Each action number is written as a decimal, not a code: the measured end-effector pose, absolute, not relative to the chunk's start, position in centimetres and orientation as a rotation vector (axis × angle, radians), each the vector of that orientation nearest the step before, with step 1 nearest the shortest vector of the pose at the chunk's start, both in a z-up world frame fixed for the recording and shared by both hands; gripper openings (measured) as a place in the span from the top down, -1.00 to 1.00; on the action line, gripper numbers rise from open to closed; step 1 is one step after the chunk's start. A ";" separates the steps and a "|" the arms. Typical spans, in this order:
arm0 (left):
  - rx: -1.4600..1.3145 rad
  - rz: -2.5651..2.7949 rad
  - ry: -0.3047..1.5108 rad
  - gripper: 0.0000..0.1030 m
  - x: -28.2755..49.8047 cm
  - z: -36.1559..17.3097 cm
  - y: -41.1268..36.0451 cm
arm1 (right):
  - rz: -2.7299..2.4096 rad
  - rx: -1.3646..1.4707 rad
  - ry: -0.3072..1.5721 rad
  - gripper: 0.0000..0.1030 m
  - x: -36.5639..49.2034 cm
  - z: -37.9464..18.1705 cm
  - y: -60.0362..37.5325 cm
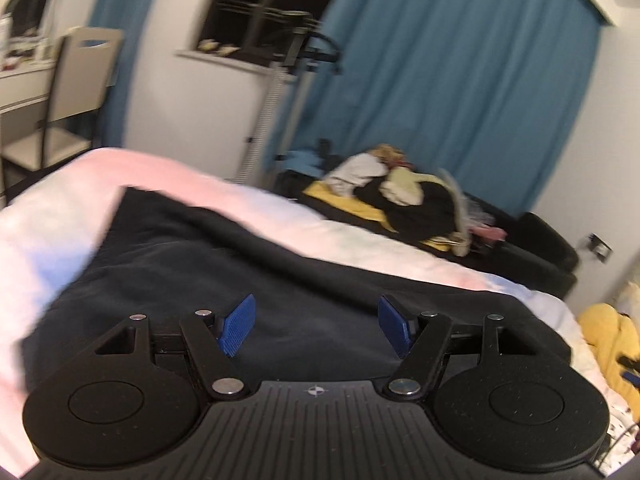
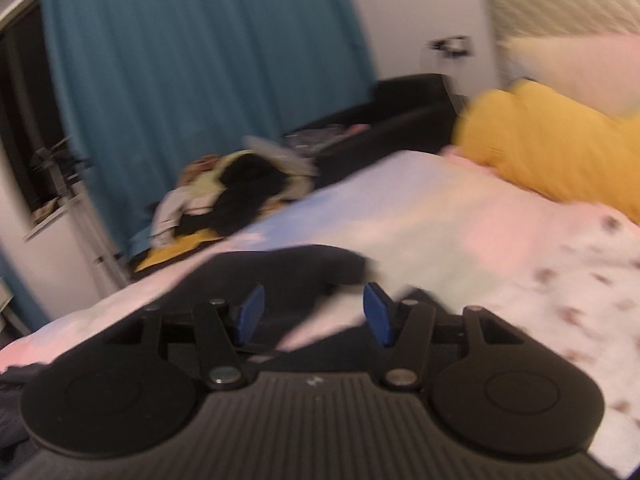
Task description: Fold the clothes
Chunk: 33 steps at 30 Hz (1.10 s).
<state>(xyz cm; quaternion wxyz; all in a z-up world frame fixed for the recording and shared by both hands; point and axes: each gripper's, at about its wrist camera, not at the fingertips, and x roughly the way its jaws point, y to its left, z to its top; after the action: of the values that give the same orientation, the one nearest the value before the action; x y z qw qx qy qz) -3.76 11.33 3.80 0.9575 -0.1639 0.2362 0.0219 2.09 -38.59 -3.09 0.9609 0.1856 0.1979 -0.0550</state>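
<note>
Lying beyond open jaws, dark garment [image 1: 224, 264]

A: so what's the room like?

B: bedroom. White walls, long teal curtains [image 1: 460, 92] hanging on either side of a window [image 1: 260, 4] that's totally dark outside, so all the light is indoor and kinda warm.

A: furniture?

B: bed [image 1: 52, 216] with a pastel pink-and-blue cover, a black sofa [image 1: 548, 244] beside it against the curtains, and a pale chair [image 1: 76, 80] at a white desk [image 1: 24, 80] off in the left corner. Mustard yellow pillow [image 2: 552, 148] near a beige padded headboard [image 2: 560, 4]. Wall socket [image 1: 600, 246] past the sofa.
</note>
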 end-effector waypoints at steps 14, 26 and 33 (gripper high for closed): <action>-0.232 0.069 0.458 -0.40 0.1 -2.0 4.4 | 0.205 0.280 0.406 -0.16 5.8 -4.7 -24.3; -0.197 0.078 0.470 -0.45 0.0 -3.3 5.0 | 0.180 0.226 0.511 -0.14 6.4 -6.6 -22.6; -0.190 0.058 0.488 -0.47 -0.1 -3.6 4.5 | 0.152 0.305 0.538 -0.26 6.5 -7.5 -23.6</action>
<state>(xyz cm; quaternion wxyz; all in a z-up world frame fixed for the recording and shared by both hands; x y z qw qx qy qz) -0.13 4.48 -3.60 0.9655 -0.0940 0.2412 0.0288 6.53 -23.59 -7.55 0.9497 0.1500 0.2643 0.0749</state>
